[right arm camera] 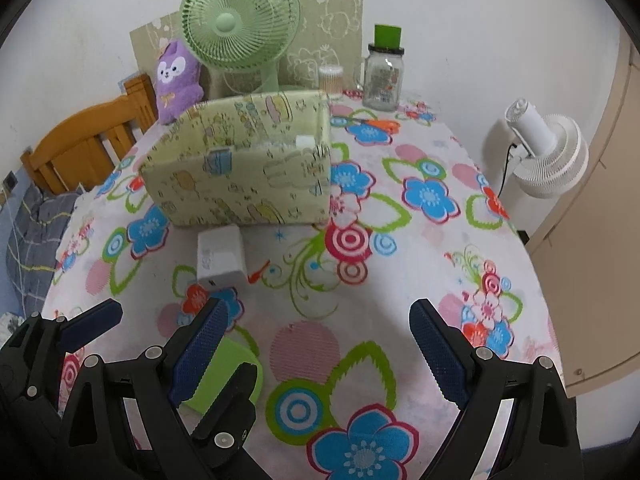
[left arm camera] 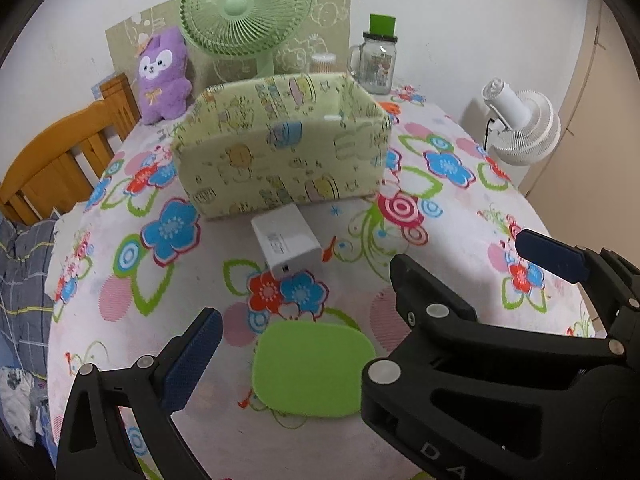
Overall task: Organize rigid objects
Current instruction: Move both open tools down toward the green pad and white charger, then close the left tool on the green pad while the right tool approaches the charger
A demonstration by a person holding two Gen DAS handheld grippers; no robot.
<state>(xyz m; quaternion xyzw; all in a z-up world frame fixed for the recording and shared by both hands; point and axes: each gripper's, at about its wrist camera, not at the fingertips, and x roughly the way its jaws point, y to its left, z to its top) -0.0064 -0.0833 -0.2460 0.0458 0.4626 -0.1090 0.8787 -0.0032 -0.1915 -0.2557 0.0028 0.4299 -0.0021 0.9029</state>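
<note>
A flat green rounded piece (left arm camera: pixel 312 368) lies on the floral tablecloth, just under and ahead of my left gripper (left arm camera: pixel 312 312). That gripper is open, and only its left pad (left arm camera: pixel 192 360) shows clearly. Farther on sits a white charger block (left arm camera: pixel 286 240), right in front of a pale green fabric box (left arm camera: pixel 280 160). My right gripper (right arm camera: pixel 318 306) hovers open over bare cloth, nothing between its fingers. It crowds in from the right in the left wrist view. In the right wrist view the green piece (right arm camera: pixel 236 364) is half hidden behind a finger, with the charger (right arm camera: pixel 220 254) and the box (right arm camera: pixel 240 184) beyond.
Behind the box stand a green fan (left arm camera: pixel 244 8), a purple plush toy (left arm camera: pixel 162 76), a glass jar with a green lid (left arm camera: pixel 378 64) and a small swab tub (left arm camera: pixel 322 62). A wooden chair (left arm camera: pixel 60 160) is on the left. A white fan (right arm camera: pixel 548 152) and a cabinet are on the right.
</note>
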